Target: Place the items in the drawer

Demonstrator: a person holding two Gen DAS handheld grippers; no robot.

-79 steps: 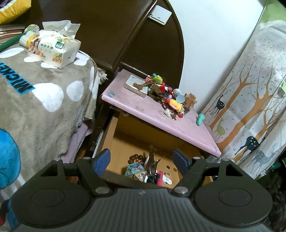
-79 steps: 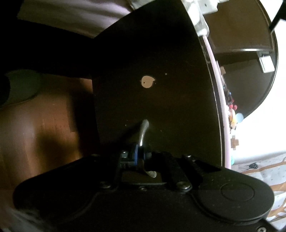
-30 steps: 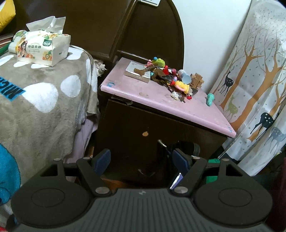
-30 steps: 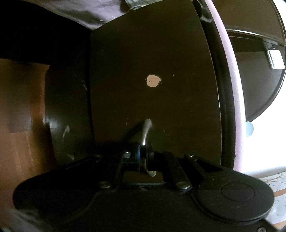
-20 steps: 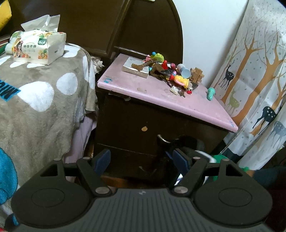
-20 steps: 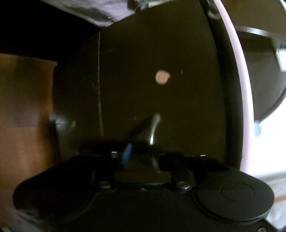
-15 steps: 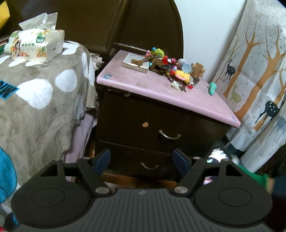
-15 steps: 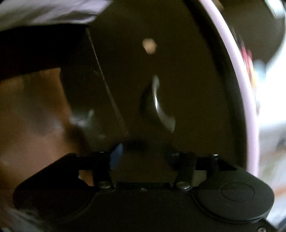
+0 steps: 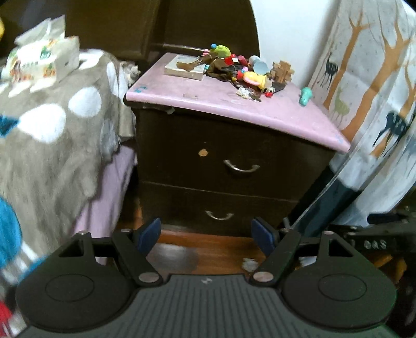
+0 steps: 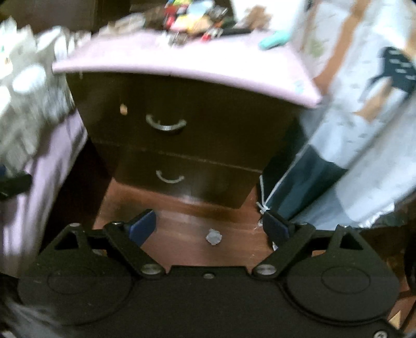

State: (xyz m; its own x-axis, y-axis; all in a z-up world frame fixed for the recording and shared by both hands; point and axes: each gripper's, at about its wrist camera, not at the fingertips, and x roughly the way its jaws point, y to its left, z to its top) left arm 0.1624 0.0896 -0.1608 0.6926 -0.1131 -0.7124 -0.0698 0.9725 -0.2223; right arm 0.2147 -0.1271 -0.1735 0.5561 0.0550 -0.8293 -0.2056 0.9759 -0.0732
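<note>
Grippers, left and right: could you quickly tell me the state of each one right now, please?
Left gripper: open, holding nothing.
Right gripper: open, holding nothing.

The right wrist view is motion-blurred: the toys (image 10: 192,18) atop the nightstand (image 10: 182,62) smear together and run off the top edge. Both drawers' insides are hidden behind shut fronts.

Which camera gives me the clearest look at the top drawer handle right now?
The left wrist view: the top drawer handle is sharp and unobstructed on the closed drawer front, above the lower handle. The right wrist view also shows it, larger but smeared by motion blur, so its outline is harder to judge.
</note>
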